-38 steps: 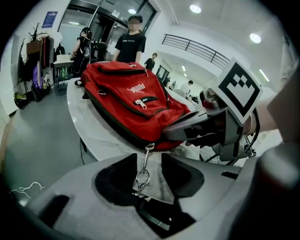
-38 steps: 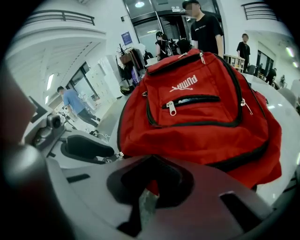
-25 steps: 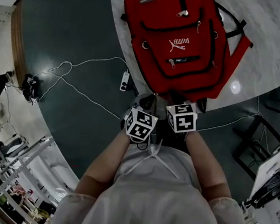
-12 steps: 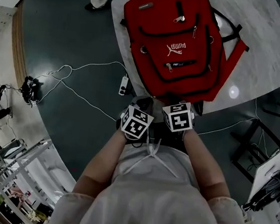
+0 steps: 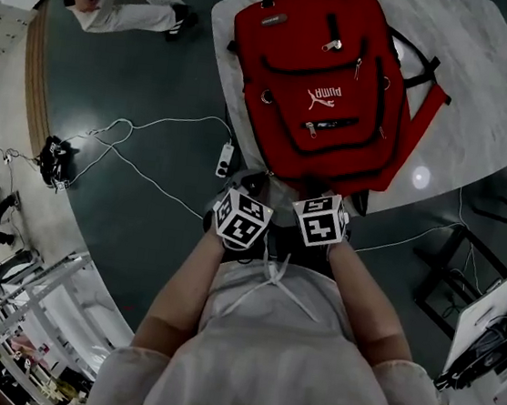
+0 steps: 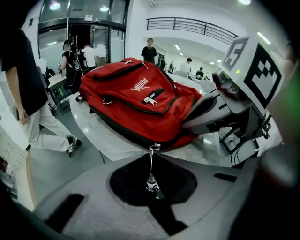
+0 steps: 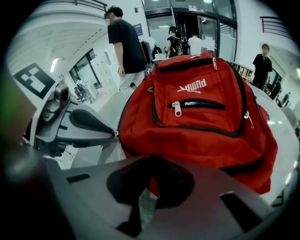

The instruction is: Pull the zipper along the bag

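Bag [image 5: 327, 87], red, lies flat on table [image 5: 486, 97]. Left gripper [image 6: 151, 176] jaws press together, pinching zipper pull [image 6: 153, 148] at bag's near edge. Right gripper [image 7: 152, 183] jaws pinch bag's edge just beside it.

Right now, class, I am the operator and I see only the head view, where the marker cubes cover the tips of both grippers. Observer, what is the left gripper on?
Observer: In the left gripper view, the left gripper is shut on a thin metal zipper pull.
Operator: And the right gripper?
Observer: The right gripper view shows red fabric of the backpack between the right gripper's jaws, which stand close together on it.
Operator: Is anyone beyond the far end of the backpack?
Observer: Yes, the right gripper view shows several people standing by glass doors behind it.
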